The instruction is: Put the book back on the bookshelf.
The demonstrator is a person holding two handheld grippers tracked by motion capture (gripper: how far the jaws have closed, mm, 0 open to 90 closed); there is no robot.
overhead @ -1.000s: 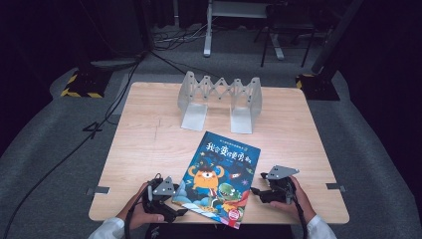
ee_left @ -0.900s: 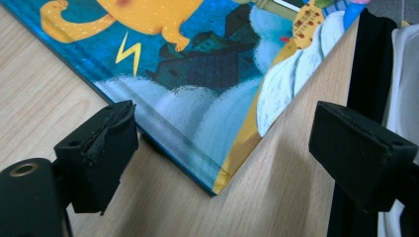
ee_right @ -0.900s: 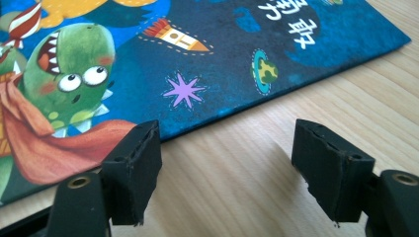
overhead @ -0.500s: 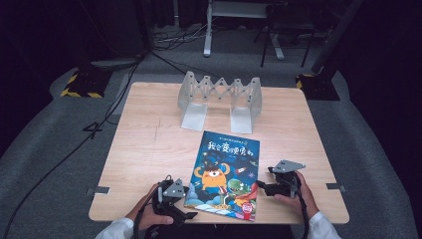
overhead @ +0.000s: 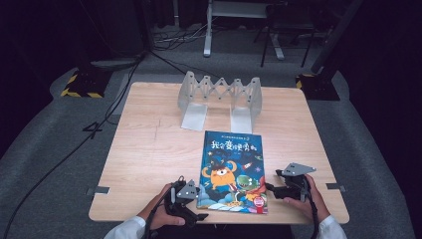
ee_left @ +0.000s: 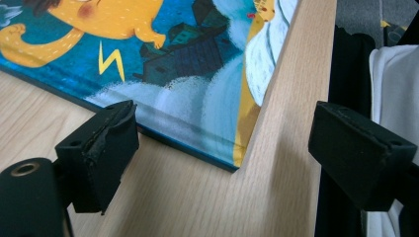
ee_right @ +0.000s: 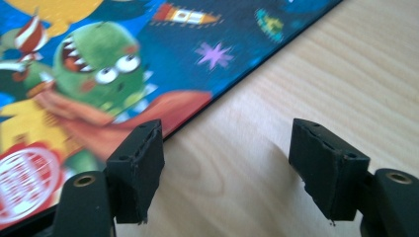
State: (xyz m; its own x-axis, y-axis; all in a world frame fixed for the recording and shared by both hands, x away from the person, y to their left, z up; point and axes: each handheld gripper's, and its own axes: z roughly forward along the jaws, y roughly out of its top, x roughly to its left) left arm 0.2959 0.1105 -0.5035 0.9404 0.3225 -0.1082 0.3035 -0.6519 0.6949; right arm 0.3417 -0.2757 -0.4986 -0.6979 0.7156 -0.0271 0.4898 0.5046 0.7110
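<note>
High view: light wooden table [overhead: 149,149] in centre frame, dark floor around it. A picture book [overhead: 231,172] lies flat, cover up, in the lower centre of the frame, its bottom edge close to the near table edge; the cover is blue with an orange creature, a green monster and a red round sticker low on the right. Above it, in the upper centre of the table, stands a grey accordion-style rack [overhead: 220,99] with 2 flat feet pointing toward the book, well apart from it. Left gripper [overhead: 189,201] sits at lower left of the book, held by a hand [overhead: 160,215] with a white sleeve, just beside the book's bottom left corner. Right gripper [overhead: 278,188] sits at lower right, held by the other hand [overhead: 306,199], just beside the book's right edge. Left gripper view: both jaws spread wide, nothing between them; the book's corner [ee_left: 207,123] lies in mid frame, 1 jaw at lower left near its edge, the other at right past the table edge. Right gripper view: jaws likewise wide apart with bare wood between; the left jaw sits at the book's edge [ee_right: 163,74], contact cannot be told.
</note>
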